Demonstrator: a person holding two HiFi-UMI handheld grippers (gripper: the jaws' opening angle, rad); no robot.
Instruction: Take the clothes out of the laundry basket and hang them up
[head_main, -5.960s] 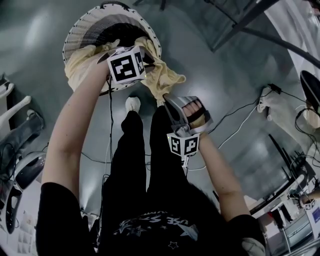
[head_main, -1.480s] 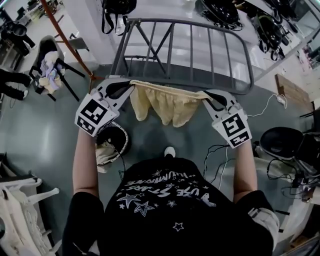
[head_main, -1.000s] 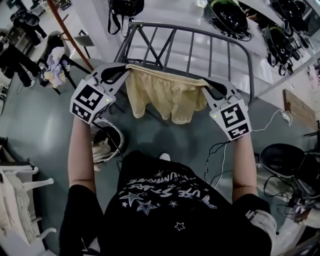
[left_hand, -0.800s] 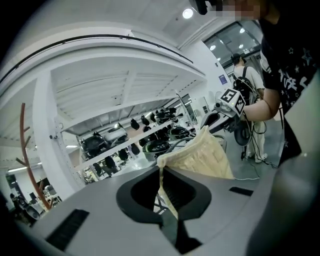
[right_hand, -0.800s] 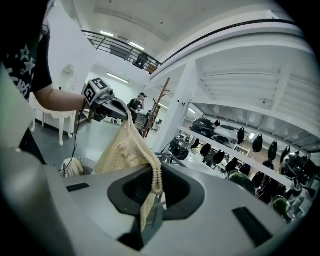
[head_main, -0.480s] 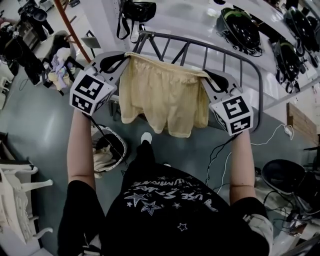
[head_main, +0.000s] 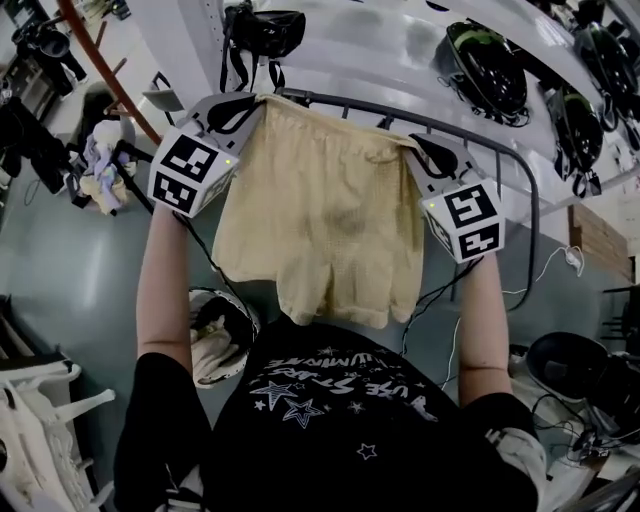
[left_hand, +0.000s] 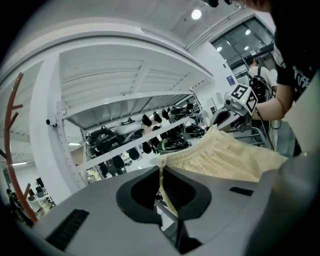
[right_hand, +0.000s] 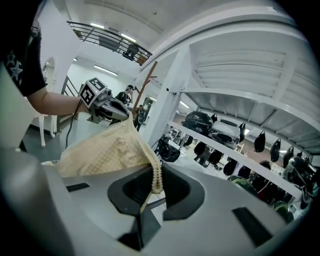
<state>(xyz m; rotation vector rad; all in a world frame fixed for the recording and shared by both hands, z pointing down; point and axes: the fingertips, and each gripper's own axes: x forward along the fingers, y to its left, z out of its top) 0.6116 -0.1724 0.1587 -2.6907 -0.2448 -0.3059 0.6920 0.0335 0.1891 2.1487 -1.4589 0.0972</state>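
Pale yellow shorts (head_main: 320, 220) hang spread flat between my two grippers, held by the waistband. My left gripper (head_main: 245, 105) is shut on the waistband's left end (left_hand: 162, 165), and my right gripper (head_main: 425, 150) is shut on its right end (right_hand: 156, 175). The waistband sits level with the top rail of the grey drying rack (head_main: 533, 225), whose middle the cloth hides. Each gripper view shows the shorts (left_hand: 225, 160) (right_hand: 105, 152) stretching away to the other gripper (left_hand: 240, 97) (right_hand: 100, 102). The round laundry basket (head_main: 238, 318) stands on the floor at lower left with more pale cloth (head_main: 212, 355) in it.
White shelves with helmets (head_main: 480, 55) run behind the rack, and a black bag (head_main: 265, 25) hangs at the top. A white chair (head_main: 40, 420) is at lower left, cables (head_main: 560, 380) lie on the floor at lower right, and a red pole (head_main: 105, 75) leans at upper left.
Both grippers have risen and moved forward toward the rack with the shorts. The shorts now hang fuller and flatter, covering the rack's bars.
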